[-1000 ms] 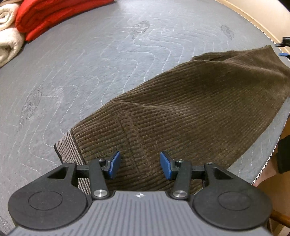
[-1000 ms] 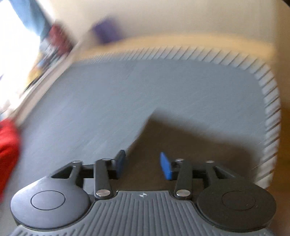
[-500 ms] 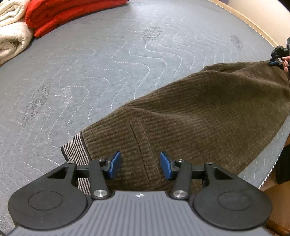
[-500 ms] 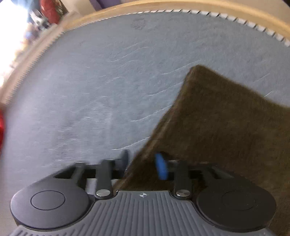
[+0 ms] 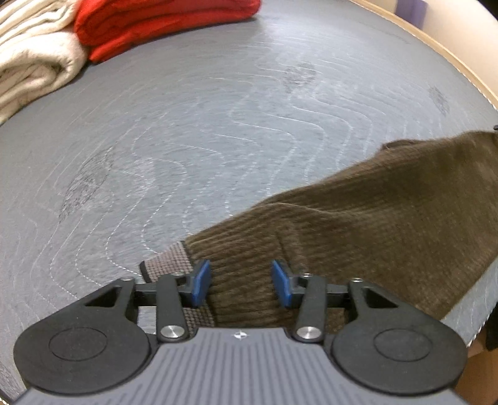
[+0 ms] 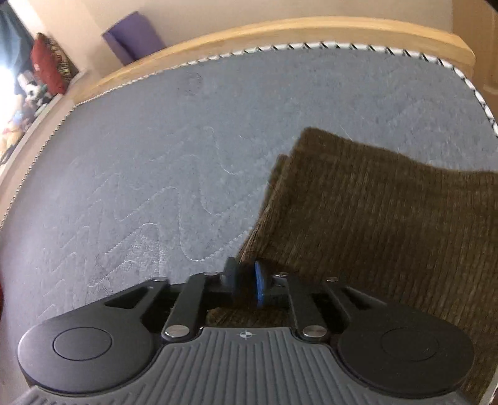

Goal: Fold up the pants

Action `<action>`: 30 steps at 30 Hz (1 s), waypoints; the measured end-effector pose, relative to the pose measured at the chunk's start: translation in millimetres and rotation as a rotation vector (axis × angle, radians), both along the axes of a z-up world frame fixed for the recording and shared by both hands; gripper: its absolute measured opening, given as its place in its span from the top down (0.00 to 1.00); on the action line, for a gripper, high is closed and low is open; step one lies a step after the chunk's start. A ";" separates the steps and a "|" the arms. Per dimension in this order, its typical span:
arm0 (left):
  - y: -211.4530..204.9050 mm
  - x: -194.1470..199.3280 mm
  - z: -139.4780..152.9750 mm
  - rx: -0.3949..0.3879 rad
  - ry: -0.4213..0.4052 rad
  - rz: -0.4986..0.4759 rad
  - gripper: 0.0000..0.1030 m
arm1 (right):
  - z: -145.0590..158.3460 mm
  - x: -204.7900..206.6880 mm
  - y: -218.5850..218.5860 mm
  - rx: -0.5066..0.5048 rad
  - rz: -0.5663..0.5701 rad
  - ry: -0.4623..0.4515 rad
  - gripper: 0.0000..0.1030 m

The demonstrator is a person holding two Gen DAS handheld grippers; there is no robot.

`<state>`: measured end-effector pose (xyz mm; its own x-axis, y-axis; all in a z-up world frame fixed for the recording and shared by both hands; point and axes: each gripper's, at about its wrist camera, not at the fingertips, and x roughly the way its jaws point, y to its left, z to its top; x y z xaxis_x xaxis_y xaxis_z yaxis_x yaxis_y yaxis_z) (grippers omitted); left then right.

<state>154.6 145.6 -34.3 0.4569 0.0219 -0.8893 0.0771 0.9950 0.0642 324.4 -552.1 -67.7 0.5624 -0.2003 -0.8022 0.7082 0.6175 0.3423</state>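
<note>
Open grey mattress point(image 5: 193, 131) is lying bare across the frame's centre and left. Red point(image 5: 162, 25) and cream point(image 5: 34, 62) folded stacks are crowding the upper left corner. Brown pants point(image 5: 373, 224) are covering the lower right; a wooden rail point(image 6: 280, 34) is bounding the far edge.

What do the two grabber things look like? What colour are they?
Both look the same. The left gripper and right gripper each have two black link arms with silver screws, and blue pads on the fingertips. Behind these sit two round black discs and a grey ribbed body with a tiny white cross mark. No cables or sleeves show.
</note>
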 end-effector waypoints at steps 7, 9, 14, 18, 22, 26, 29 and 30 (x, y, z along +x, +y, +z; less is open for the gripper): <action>30.7 3.3 -28.5 0.018 0.127 0.081 0.77 | 49.1 -24.0 17.3 -0.019 0.105 -0.114 0.67; 29.6 -2.0 -32.6 0.049 0.147 0.063 0.77 | 67.1 -33.1 24.2 -0.048 0.159 -0.150 0.67; 12.4 -20.5 -8.2 0.067 0.058 0.000 0.77 | 102.1 -69.2 18.2 -0.086 0.276 -0.205 0.66; -0.7 -40.9 -0.1 -0.040 0.039 -0.140 0.66 | 110.5 -114.2 0.4 -0.132 0.289 -0.220 0.59; -3.6 -54.6 -35.1 0.083 0.191 -0.231 0.68 | 95.5 -148.7 -32.1 -0.136 0.227 -0.153 0.58; -4.7 -51.5 -22.0 0.066 0.163 -0.181 0.67 | 80.1 -173.1 -71.3 -0.125 0.129 -0.097 0.58; -13.0 -52.3 -5.8 0.099 0.086 -0.175 0.66 | 62.6 -187.5 -100.9 -0.049 0.038 -0.059 0.58; -15.9 -50.5 1.7 0.080 0.055 -0.164 0.66 | 54.6 -193.5 -110.7 -0.001 0.002 -0.054 0.58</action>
